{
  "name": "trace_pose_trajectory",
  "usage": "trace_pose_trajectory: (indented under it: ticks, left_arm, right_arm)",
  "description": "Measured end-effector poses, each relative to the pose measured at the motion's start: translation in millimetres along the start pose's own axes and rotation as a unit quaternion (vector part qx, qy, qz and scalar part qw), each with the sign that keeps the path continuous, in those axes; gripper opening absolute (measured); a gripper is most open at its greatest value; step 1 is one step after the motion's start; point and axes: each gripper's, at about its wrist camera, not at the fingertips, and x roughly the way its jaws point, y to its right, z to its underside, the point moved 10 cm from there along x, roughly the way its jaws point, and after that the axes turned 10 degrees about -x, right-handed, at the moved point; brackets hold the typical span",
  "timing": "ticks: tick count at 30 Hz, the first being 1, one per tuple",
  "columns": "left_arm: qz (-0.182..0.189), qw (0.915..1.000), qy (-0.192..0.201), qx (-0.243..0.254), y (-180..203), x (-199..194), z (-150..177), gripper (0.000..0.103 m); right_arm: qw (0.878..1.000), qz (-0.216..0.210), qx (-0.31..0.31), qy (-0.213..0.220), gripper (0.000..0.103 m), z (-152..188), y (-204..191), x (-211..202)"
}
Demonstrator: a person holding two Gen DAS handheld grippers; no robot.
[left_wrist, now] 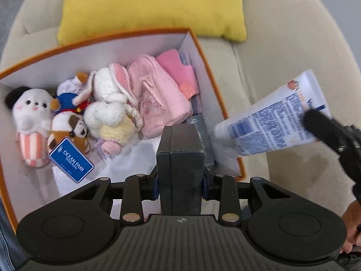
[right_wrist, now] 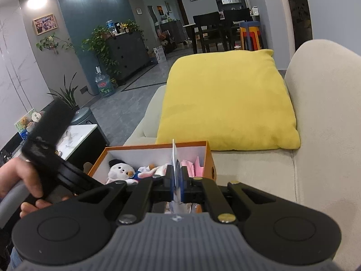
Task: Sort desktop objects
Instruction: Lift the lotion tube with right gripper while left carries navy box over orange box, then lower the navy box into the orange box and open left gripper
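Note:
An orange box (left_wrist: pixel 209 67) with a white inside sits on a beige sofa. It holds several plush toys (left_wrist: pixel 31 110), a pink pouch (left_wrist: pixel 155 97) and a blue Ocean Park card (left_wrist: pixel 71 160). My left gripper (left_wrist: pixel 180 140) is shut and empty above the box's near right part. My right gripper (right_wrist: pixel 177 176) is shut on a white tube with blue print (left_wrist: pixel 273 117), held at the box's right rim, cap end towards the box. In the right wrist view the tube (right_wrist: pixel 174 158) shows edge-on between the fingers, above the box (right_wrist: pixel 208 155).
A yellow cushion (left_wrist: pixel 153 6) lies on the sofa just behind the box; it also shows in the right wrist view (right_wrist: pixel 225 99). The beige sofa seat (left_wrist: pixel 282 52) runs to the right. A low side table (right_wrist: pixel 79 133) stands left of the sofa.

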Motion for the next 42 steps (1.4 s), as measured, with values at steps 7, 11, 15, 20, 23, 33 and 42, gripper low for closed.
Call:
trace_pose_trajectory:
  ticks: [7, 11, 15, 20, 23, 33, 42]
  left_arm:
    - [-0.019, 0.9956, -0.091, 0.015, 0, 37, -10, 0.038]
    - [-0.019, 0.9935, -0.112, 0.011, 1, 53, -10, 0.038]
    - [-0.014, 0.9926, -0.119, -0.017, -3, 64, -10, 0.038]
    - [-0.004, 0.9912, -0.124, -0.045, -14, 71, -4, 0.040]
    - [0.016, 0.9917, -0.118, -0.049, -17, 65, 0, 0.055]
    - [0.075, 0.9920, -0.082, -0.060, -21, 57, 4, 0.041]
    - [0.110, 0.9880, -0.066, -0.086, -39, 49, 6, 0.038]
  right_arm:
    - [1.000, 0.007, -0.009, 0.018, 0.005, -9, 9, 14]
    - [1.000, 0.003, -0.017, 0.022, 0.004, -10, 8, 21]
    - [0.999, 0.006, -0.025, 0.026, 0.004, -9, 8, 23]
    - [0.999, 0.008, -0.021, 0.029, 0.004, -7, 11, 22]
    - [0.999, 0.009, -0.023, 0.026, 0.004, -4, 12, 22]
    - [1.000, 0.013, -0.020, 0.020, 0.004, 1, 14, 24]
    - [1.000, 0.015, -0.022, 0.013, 0.004, 4, 7, 26]
